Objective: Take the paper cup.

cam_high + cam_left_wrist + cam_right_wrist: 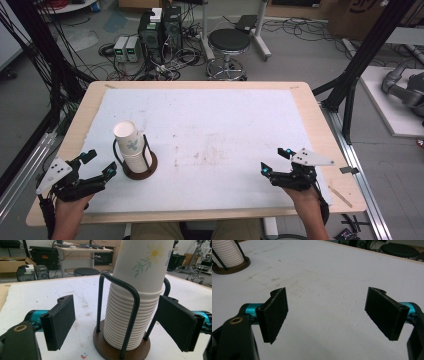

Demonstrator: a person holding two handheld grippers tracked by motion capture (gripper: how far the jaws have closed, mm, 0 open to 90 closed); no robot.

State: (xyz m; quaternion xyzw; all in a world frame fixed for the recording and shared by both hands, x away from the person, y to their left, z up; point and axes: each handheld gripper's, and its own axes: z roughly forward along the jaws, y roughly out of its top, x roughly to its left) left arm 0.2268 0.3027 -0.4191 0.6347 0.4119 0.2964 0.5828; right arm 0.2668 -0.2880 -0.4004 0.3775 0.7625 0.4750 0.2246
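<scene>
The table (300,107) carries a white mat. On its left side, a wire holder (117,315) on a brown base keeps a stack of paper cups (130,315) upright for picking. The left gripper (99,165) aims at the stack, jaws apart, gripping nothing. The right gripper (272,160) waits well apart, spread wide and empty.

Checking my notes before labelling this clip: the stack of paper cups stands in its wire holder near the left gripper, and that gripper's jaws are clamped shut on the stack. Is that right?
Not quite. The left gripper is open: in the left gripper view its pads stand apart on either side of the stack of paper cups, not pressing on it. The rest holds; the stack stands in its wire holder near that gripper.
</scene>
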